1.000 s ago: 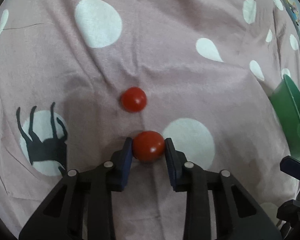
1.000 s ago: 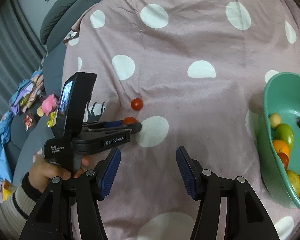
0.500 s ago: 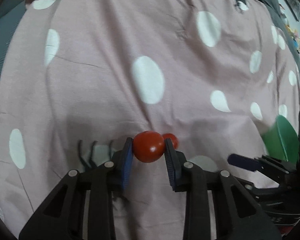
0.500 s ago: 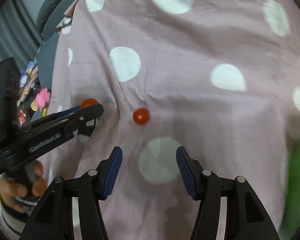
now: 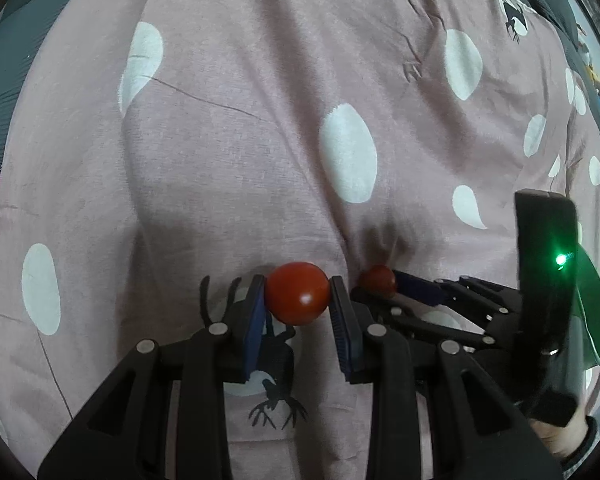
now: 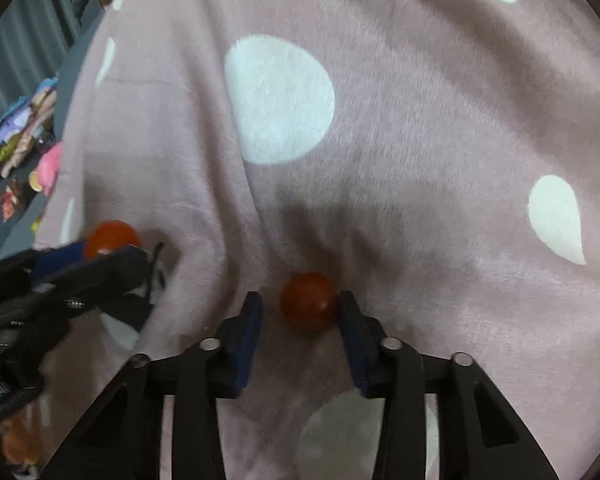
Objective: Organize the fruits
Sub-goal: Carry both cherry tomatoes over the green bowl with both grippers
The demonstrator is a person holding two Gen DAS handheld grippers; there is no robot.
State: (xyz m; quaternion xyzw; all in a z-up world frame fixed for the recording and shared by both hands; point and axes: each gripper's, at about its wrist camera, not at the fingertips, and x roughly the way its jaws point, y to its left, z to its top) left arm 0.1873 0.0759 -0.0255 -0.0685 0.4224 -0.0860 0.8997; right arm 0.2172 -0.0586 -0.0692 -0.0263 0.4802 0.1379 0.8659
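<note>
Both grippers share one build: matte black plastic arms with triangular cut-outs and round silver screw heads at the joints. The left gripper and right gripper each carry ribbed dark-blue pads on the fingers. A tall black housing shows a green light. A dark cuff covers the wrist.

**Pink spotted blanket over a dark grey bed**

A dusty-pink blanket fills nearly all of both views, creased and printed with large white dots and teardrops. A black deer silhouette is printed on 1 white dot. Beyond the blanket's edge lies dark grey ribbed bedding. At the left of the right wrist view, colourful packets and a pink item lie on a grey surface. The light is dim and even, with soft shadows in the folds.
</note>
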